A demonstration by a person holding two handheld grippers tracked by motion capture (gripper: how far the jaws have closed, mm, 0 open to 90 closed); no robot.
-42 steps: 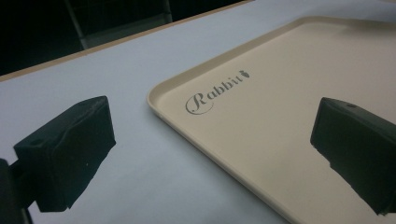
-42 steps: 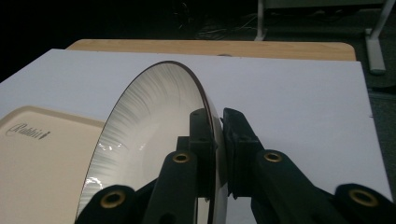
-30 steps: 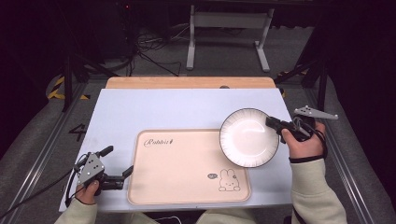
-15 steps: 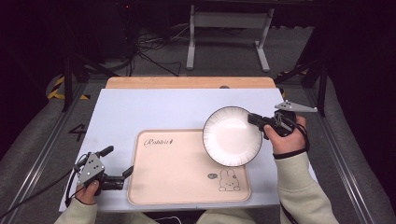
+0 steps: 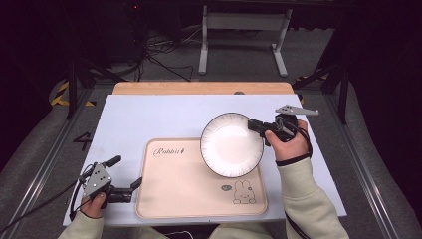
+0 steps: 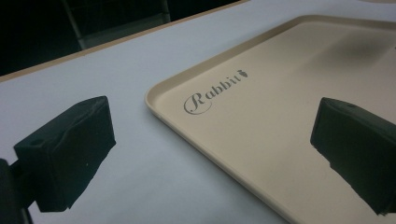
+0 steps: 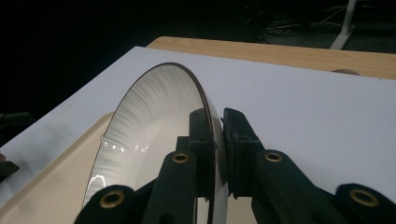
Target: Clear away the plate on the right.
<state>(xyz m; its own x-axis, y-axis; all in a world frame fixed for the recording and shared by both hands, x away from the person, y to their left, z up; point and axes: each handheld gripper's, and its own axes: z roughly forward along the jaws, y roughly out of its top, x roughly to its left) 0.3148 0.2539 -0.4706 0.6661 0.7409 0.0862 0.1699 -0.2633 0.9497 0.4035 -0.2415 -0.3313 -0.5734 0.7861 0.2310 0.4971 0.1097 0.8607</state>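
One word, "Rabbit", is printed on the beige tray (image 5: 189, 189). Right gripper (image 5: 256, 125) pinches the white plate (image 5: 231, 144) by its rim; left gripper (image 5: 130, 185) gapes empty.

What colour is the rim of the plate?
The plate is white with a thin dark brown rim, clearest in the right gripper view.

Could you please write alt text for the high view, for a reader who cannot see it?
The right gripper holds a white, dark-rimmed plate by its rim over the far right corner of a beige tray on a pale table. The left gripper rests open at the tray's near left edge.
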